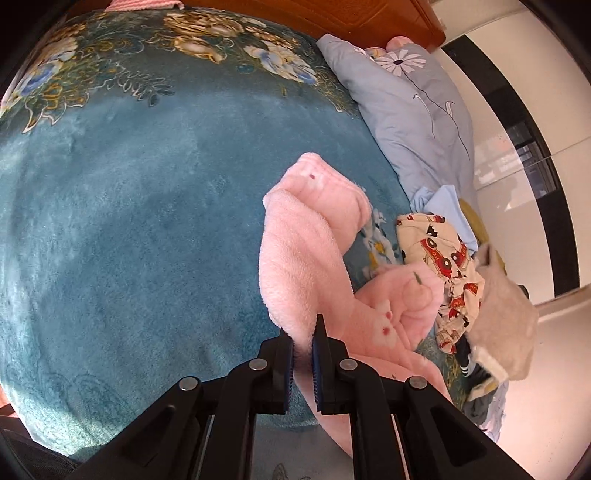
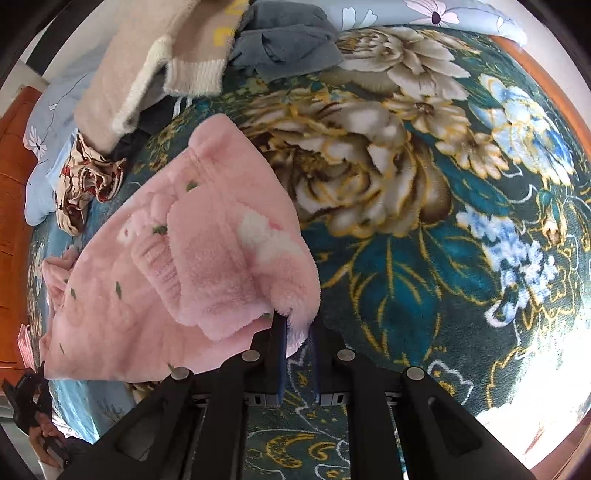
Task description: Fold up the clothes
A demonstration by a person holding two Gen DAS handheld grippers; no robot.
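Observation:
A pink fleece garment (image 1: 295,258) with small printed flowers lies partly lifted over a teal floral blanket (image 1: 129,221) on a bed. My left gripper (image 1: 303,354) is shut on one edge of the pink garment and holds it up. In the right wrist view the same pink garment (image 2: 166,258) spreads to the left, with a sleeve folded across it. My right gripper (image 2: 298,328) is shut on another corner of it, just above the blanket (image 2: 424,240). The other gripper shows at the far lower left of the right wrist view (image 2: 29,402).
A pile of unfolded clothes lies beside the garment: a cream print piece with red cars (image 1: 443,266), a beige knit sweater (image 1: 506,325) (image 2: 147,74), a grey garment (image 2: 284,48). A light blue flowered quilt (image 1: 413,103) and wooden headboard (image 1: 332,14) lie beyond.

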